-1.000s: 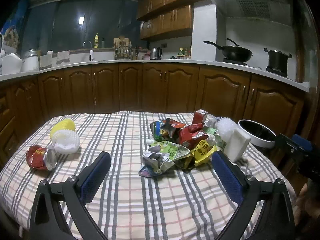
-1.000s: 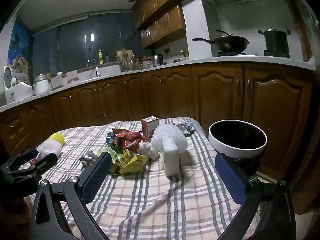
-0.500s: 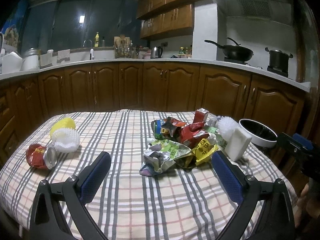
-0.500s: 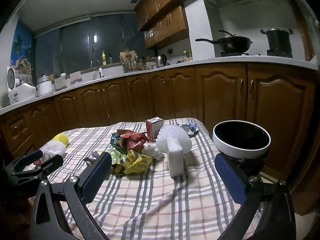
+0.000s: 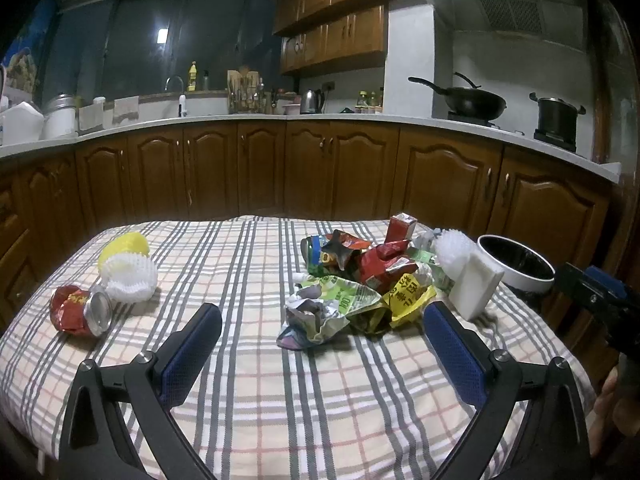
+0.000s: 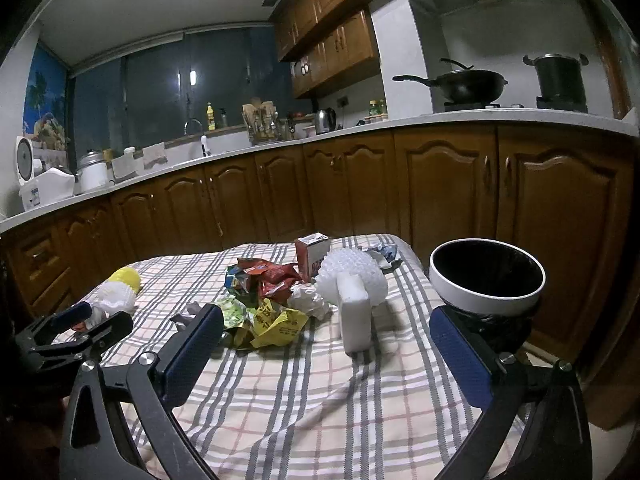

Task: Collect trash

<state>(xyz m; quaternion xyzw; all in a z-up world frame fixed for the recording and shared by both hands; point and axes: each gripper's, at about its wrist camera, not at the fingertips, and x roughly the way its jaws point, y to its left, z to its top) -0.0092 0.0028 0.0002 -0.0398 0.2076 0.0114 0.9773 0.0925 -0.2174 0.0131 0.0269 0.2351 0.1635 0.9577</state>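
A heap of crumpled wrappers (image 5: pixel 360 280) (image 6: pixel 264 300) lies mid-table on the checked cloth (image 5: pixel 248 360), with a small red carton (image 5: pixel 401 227) (image 6: pixel 312 250) at its back. A crushed red can (image 5: pixel 80 310) lies at the left, beside white foam netting (image 5: pixel 130 280) and a yellow piece (image 5: pixel 124 245). A white foam block (image 5: pixel 474 286) (image 6: pixel 354 322) and foam net ball (image 6: pixel 352 280) stand right of the heap. My left gripper (image 5: pixel 322 344) is open, just short of the heap. My right gripper (image 6: pixel 326 346) is open near the block. A white-rimmed bin (image 6: pixel 486 274) (image 5: pixel 516 263) sits beyond the table's right edge.
Brown kitchen cabinets (image 5: pixel 320 172) run behind the table under a white counter with a wok (image 5: pixel 472 100) and a pot (image 5: pixel 556 118). The table's right edge drops off next to the bin. A person's fingers (image 5: pixel 612 404) show at the lower right of the left wrist view.
Both grippers have drifted only slightly; the right wrist view has tilted up a little. Nothing on the table has moved and both grippers stay open.
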